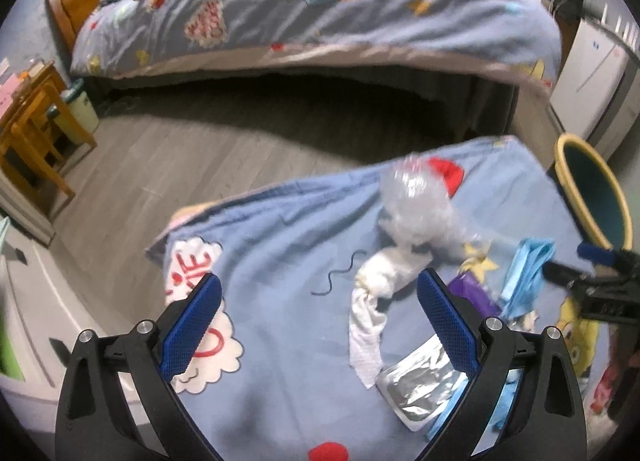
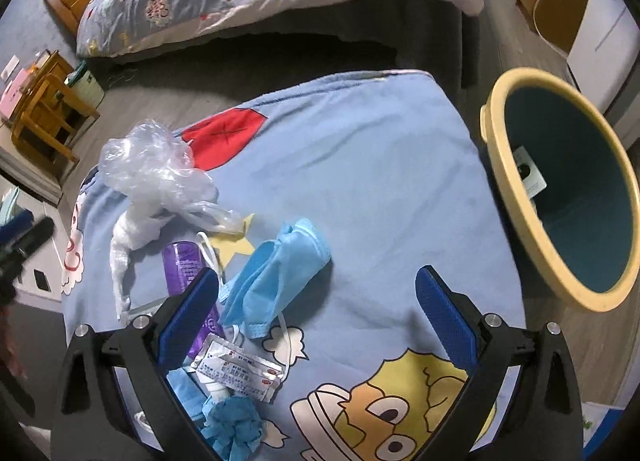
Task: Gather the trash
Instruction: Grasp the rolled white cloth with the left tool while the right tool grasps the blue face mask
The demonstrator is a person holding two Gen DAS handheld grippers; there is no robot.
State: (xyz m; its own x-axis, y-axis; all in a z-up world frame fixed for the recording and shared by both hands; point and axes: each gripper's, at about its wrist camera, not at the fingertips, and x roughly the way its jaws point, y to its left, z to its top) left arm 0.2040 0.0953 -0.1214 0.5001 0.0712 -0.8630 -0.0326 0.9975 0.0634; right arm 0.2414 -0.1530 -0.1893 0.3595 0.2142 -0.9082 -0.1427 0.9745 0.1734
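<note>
Trash lies on a blue cartoon sheet (image 2: pixel 380 165): a crumpled clear plastic bag (image 2: pixel 152 165) (image 1: pixel 416 197), a twisted white tissue (image 1: pixel 372 301) (image 2: pixel 128 245), a blue face mask (image 2: pixel 280 261) (image 1: pixel 528 269), a purple tube (image 2: pixel 188 269), a silver foil sachet (image 1: pixel 420 385) (image 2: pixel 236 369) and a crumpled blue wad (image 2: pixel 232 425). A yellow-rimmed bin (image 2: pixel 516 197) (image 1: pixel 568 165) stands at the sheet's right edge with a small card inside. My left gripper (image 1: pixel 318 325) hangs open above the tissue. My right gripper (image 2: pixel 318 321) is open over the sheet, right of the mask, holding nothing.
A bed with a matching blue duvet (image 1: pixel 320 13) runs along the back, with dark space beneath it. A wooden stool (image 1: pixel 32 133) and a small white bin (image 1: pixel 80 105) stand at the left on grey wood flooring. A white appliance (image 1: pixel 588 73) stands at the right.
</note>
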